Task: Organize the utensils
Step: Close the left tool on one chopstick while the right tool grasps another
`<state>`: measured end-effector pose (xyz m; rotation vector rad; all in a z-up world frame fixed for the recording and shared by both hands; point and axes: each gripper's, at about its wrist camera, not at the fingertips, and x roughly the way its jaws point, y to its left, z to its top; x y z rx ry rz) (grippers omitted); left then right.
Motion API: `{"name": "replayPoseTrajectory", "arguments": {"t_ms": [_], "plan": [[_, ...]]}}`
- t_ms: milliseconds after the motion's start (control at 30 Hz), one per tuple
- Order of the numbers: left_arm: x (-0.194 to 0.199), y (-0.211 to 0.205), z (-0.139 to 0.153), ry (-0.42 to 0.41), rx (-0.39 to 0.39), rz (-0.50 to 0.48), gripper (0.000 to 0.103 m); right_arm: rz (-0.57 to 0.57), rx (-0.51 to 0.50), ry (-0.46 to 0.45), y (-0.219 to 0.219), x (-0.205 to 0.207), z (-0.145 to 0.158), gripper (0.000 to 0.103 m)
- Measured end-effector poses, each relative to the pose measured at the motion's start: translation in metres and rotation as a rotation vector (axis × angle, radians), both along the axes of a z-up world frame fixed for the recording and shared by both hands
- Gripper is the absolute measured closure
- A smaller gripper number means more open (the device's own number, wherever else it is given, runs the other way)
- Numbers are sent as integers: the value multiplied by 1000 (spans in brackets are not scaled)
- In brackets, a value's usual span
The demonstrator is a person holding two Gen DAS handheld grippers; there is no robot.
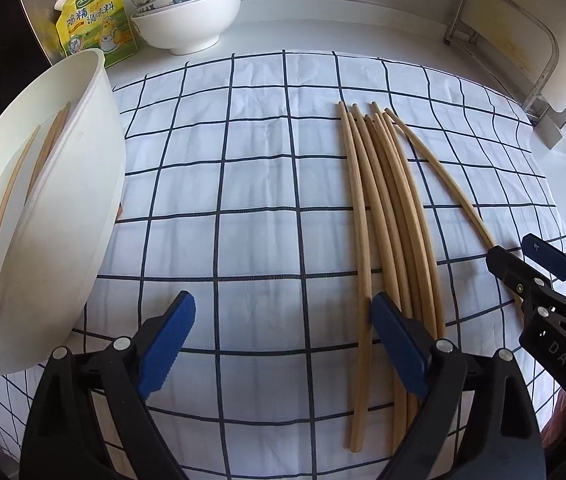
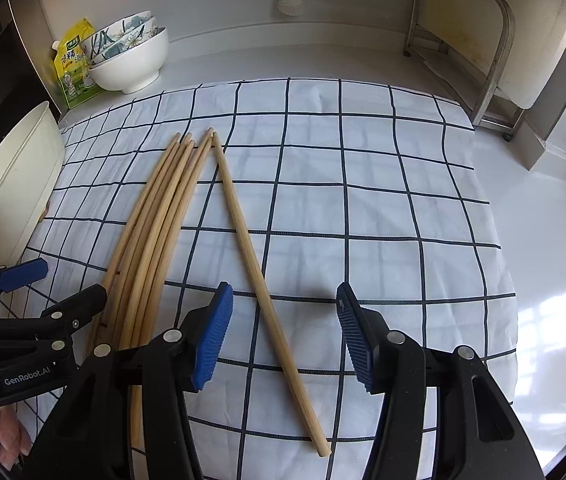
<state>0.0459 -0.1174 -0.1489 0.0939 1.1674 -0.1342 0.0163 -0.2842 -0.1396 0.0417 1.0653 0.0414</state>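
The bundle of round wooden chopsticks lies on the checked white cloth, right of the white plastic tub. Both the left gripper and right gripper gape empty; the right one straddles the lone stray chopstick, which could roll aside if pinched off-centre.

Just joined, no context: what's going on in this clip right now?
A person with a handheld gripper in each hand is sorting wooden chopsticks off a checked cloth into a white container, which already holds a few. The left gripper is open and empty over the near end of the bundle. The right gripper is open around a single chopstick lying apart from the rest, pads not touching it. Stacked bowls sit at the back.
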Motion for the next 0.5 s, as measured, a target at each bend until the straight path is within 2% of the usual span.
{"name": "replayPoseTrajectory", "arguments": {"t_ms": [500], "plan": [[5,3,-1,-1,82,-1,14,18,-16,4,-2,6,-2,51]]}}
